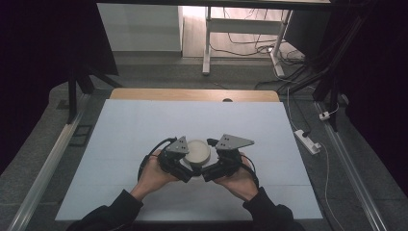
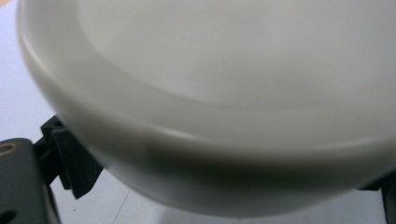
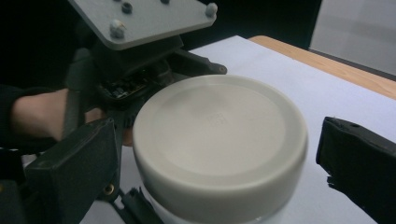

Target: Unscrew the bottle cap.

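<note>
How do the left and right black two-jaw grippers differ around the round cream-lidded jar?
Left gripper sits at the left of the jar, right gripper at its right. Right gripper's jaws straddle the jar with a clear gap at one jaw; left gripper's jaw sits close by it, contact unclear. Both carry grey three-cornered plates.

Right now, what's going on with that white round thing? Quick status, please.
Left gripper and right gripper both open, jaws either side of the white lidded jar. Jar upright on the table, lid on. Nothing in the way.

You are working under dim light; the white lid (image 2: 224,107) is blurring close up, and dark surroundings are swallowing detail.
</note>
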Demonstrator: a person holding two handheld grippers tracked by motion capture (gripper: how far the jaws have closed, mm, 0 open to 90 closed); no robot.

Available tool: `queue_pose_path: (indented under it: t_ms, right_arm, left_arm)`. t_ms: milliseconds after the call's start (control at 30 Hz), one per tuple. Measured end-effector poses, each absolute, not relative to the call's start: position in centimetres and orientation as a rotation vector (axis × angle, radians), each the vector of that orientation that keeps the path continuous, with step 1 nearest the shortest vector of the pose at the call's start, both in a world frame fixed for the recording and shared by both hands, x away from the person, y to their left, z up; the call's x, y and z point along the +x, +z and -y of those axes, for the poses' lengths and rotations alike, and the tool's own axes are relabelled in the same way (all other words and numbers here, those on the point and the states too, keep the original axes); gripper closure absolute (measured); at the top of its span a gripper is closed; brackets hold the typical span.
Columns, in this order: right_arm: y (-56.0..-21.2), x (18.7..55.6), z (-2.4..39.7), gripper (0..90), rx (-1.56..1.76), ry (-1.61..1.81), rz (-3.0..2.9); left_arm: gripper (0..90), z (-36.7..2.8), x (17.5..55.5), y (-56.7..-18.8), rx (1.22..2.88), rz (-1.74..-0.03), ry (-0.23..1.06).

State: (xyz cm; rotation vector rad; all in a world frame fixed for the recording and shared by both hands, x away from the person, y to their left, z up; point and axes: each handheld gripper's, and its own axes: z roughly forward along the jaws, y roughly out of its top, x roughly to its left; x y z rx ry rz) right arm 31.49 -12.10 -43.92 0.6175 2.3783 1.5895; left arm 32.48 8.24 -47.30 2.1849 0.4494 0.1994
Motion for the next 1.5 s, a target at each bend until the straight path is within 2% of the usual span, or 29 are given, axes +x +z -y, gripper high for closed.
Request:
queue_pose_path:
  t_ms: [133,200,800,1500]
  right_arm:
    - [-44.4,31.4,11.7,2.2,0.633,1.555,-2.368]
    - [-44.5,31.5,11.8,6.4,0.626,1.563,-2.381]
    - [-44.1,32.0,13.0,7.1,0.404,1.692,-2.53]
    - [-43.1,31.9,13.8,7.1,0.402,1.699,-2.497]
  left_arm:
    - [7.6,-7.9,32.2,-47.2,2.189,-0.437,0.202]
    - [7.6,-7.8,32.1,-47.1,2.185,-0.437,0.199]
    - [7.6,-8.3,32.4,-47.5,2.207,-0.221,0.036]
    - [7.6,-9.3,33.2,-47.8,2.185,-0.304,0.074]
